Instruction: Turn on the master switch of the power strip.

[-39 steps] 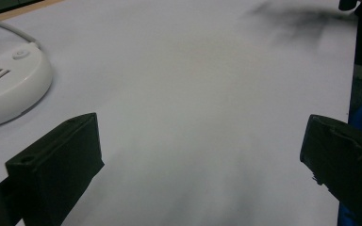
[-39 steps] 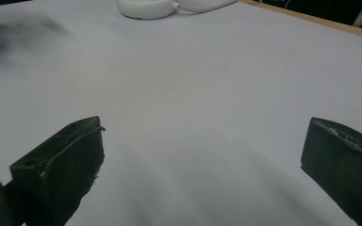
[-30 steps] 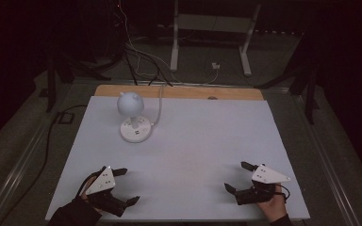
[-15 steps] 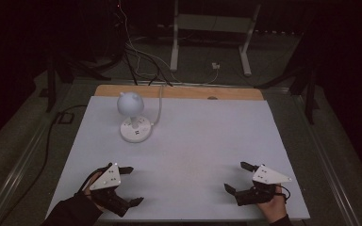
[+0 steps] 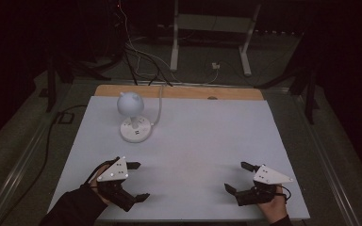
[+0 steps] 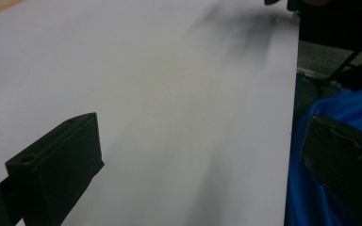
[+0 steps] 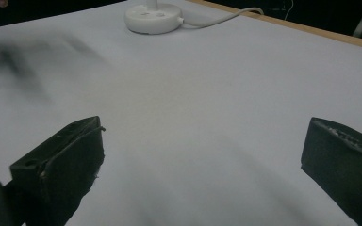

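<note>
White and mostly bare, the surface carries a small corded lamp at its far left, well apart from the left gripper and right gripper, both resting near the front edge with fingers spread, seemingly waiting.

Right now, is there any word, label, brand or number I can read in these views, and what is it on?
No readable text.
Lamp base: small dark marks on top, too small to read.
Left gripper and right gripper: dots on the grey plates, no lettering visible.
White table: blank.
</note>
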Demonstrator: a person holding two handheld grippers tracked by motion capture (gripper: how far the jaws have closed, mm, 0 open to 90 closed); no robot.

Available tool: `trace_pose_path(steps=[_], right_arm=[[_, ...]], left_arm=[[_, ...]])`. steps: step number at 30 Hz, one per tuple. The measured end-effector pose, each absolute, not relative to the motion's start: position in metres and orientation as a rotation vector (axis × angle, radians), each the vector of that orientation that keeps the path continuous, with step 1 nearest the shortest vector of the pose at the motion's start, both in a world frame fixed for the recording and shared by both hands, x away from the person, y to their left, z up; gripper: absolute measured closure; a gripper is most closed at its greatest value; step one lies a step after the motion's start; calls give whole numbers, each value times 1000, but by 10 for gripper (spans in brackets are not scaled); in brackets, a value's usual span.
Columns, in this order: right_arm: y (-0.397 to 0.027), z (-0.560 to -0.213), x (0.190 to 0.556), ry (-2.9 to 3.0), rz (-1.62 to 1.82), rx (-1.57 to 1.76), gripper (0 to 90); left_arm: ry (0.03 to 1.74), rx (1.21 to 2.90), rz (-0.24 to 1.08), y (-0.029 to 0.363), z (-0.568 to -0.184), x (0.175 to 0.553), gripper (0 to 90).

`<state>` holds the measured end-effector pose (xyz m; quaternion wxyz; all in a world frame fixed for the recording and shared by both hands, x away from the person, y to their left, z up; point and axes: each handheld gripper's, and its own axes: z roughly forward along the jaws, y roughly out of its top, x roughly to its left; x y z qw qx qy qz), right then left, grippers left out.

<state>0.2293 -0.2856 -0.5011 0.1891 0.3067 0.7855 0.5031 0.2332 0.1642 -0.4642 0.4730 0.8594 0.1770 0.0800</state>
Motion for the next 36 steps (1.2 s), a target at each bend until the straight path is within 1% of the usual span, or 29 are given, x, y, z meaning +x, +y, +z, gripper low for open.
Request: trace_pose_path(steps=[12,25,36], right_arm=[[-286,-501,229,2211,1428,867,0],[-286,-501,229,2214,1430,863,0],[-285,-500,229,2214,1428,861,0]], left_arm=[[453,2106,223,157,-454,246,2],[521,2085,252,155,-442,269,3],[576,2091,298,148,-439,287,10]])
